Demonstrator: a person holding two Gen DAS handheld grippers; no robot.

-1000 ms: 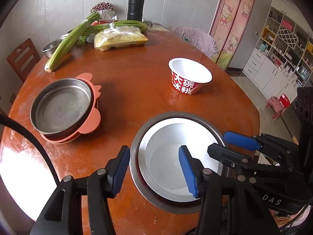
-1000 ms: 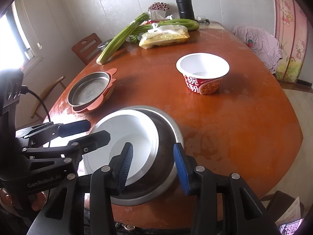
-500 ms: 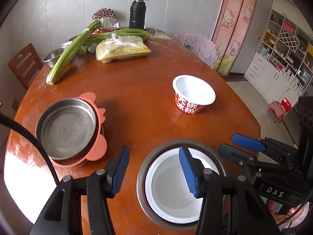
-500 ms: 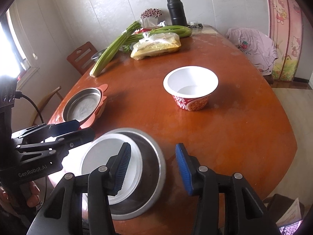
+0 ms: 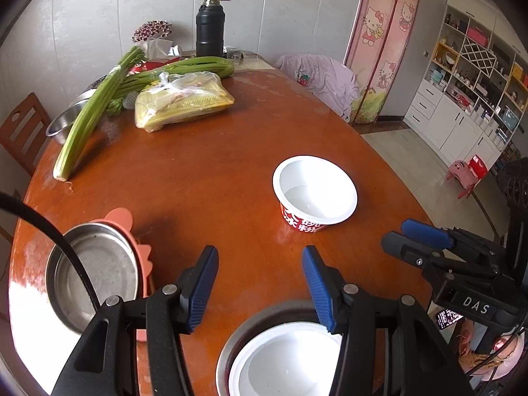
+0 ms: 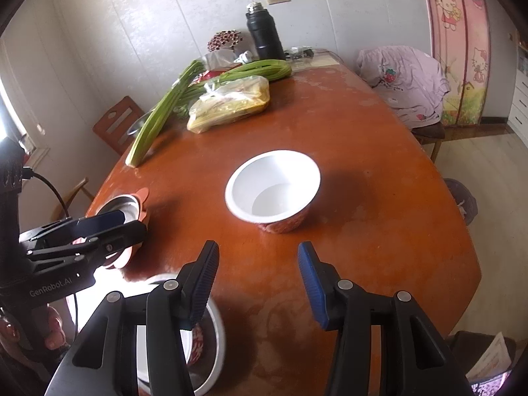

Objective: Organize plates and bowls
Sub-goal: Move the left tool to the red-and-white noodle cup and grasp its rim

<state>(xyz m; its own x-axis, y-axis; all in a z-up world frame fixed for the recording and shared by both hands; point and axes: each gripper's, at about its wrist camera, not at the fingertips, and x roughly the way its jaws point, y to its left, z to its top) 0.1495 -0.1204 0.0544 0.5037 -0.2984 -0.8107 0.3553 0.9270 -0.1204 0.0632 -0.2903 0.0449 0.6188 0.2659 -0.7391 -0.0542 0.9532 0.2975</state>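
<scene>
Left wrist view has the noodle bowl [image 5: 315, 194] sitting alone mid-table, red and white paper, upright and empty. That's the one piece I haven't dealt with yet, by the look of it. Nearer to me, at the table's near edge, a white bowl [image 5: 283, 359] is already nested inside a steel bowl [image 5: 231, 356], so I'd call that pair done. Off to my left a steel plate [image 5: 95, 274] sits on a pink plate [image 5: 142, 254], also stacked. So I reckon I'm roughly two thirds through, with the noodle bowl left to go onto or into one of the stacks.

My left gripper [image 5: 260, 283] is spread wide with nothing in it, hovering over bare table [image 5: 204, 171] between the two stacks. My right gripper [image 6: 259, 283] is just as wide and holding nothing, pointed pretty much straight at the noodle bowl from the right wrist view, but well short of it.

Compared to a second ago, both tools have pulled back and up from the nested bowls: the white bowl filled the space between my left fingers then, now it's slid to the bottom edge of the frame. The noodle bowl has drifted toward the centre of both views, so I guess that's my next target. Celery [image 5: 89, 125], a bag of corn [image 5: 184, 102] and a black thermos [image 5: 210, 29] sit at the far end, untouched.
</scene>
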